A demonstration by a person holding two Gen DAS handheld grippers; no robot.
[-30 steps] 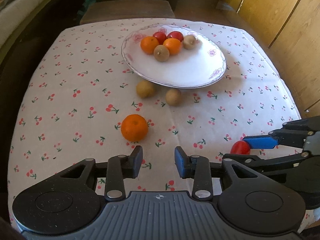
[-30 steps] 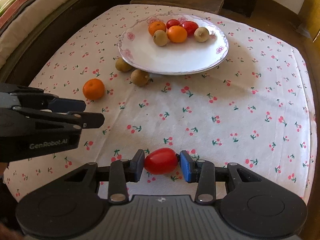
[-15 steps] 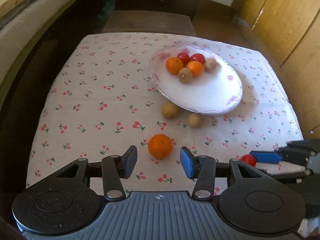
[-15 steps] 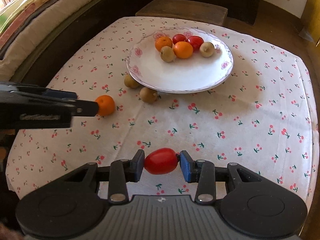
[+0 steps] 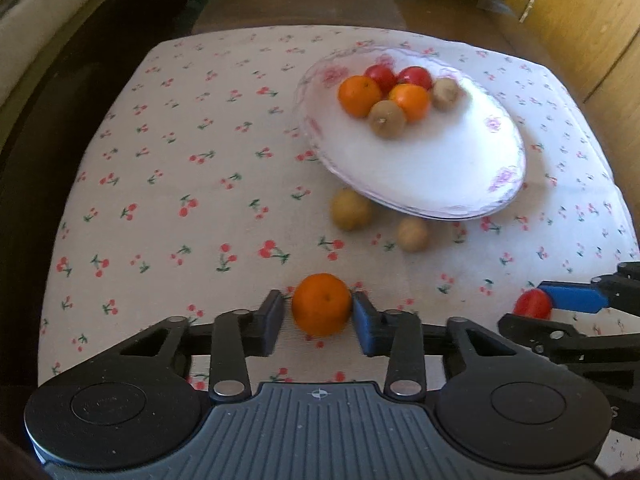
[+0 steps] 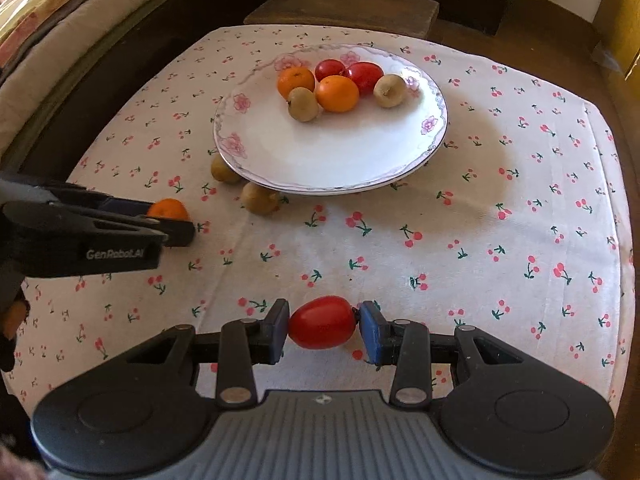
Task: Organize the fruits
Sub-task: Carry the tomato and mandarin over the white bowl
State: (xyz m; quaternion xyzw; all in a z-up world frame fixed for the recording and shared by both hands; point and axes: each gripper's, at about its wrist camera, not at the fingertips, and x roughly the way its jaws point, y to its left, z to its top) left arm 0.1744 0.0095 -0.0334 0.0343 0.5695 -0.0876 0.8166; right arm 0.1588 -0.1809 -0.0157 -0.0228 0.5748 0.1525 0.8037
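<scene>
Cherry-printed cloth (image 6: 500,208) covers the whole table, with a dark bench beyond its far edge and wooden panelling off to one side. Largest on it is a white flowered plate (image 6: 320,156), holding two oranges, two red fruits and two small brown ones clustered at its far side. Two more brown fruits (image 6: 260,199) lie loose on the cloth, tucked against the plate's near rim.

Nearer, the left gripper (image 5: 318,318) has just been closing around a loose orange (image 5: 322,304); the right pad touches the peel, while on the left a thin gap may remain, so the hold looks not quite firm. The right gripper (image 6: 322,326) is clamped on a red tomato-like fruit (image 6: 322,322), pinched end to end and seemingly lifted clear of the cloth.

The orange should be light, firm and round, with a dimpled peel that grips well; squeezing across its widest middle suits it best. The red fruit is probably smoother, slicker and softer-skinned, so a gentle pinch is wiser, lest it bruise or shoot out sideways.
</scene>
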